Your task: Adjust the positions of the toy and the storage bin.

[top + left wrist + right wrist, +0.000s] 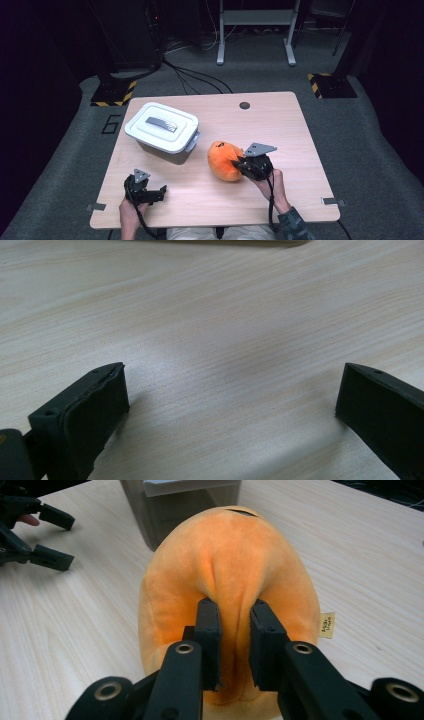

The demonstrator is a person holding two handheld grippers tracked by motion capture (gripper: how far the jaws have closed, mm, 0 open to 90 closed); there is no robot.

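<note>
Your plush toy (pixel 225 161) sits on the table (pixel 280 125) at centre frame, with the lidded box (pixel 162 131) just to its upper left. Your right gripper (pixel 240 164) meets the toy's right side; your left gripper (pixel 161 193) rests at lower left, well apart from both.

The high view looks forward and down on the whole table (pixel 280 130) from the person's side. The left gripper view sits low and close, facing bare tabletop. The right gripper view looks close along its jaws at the orange plush (pixel 230 580), which the high view shows at centre, and catches the left gripper (pixel 37 532) at upper left.
</note>
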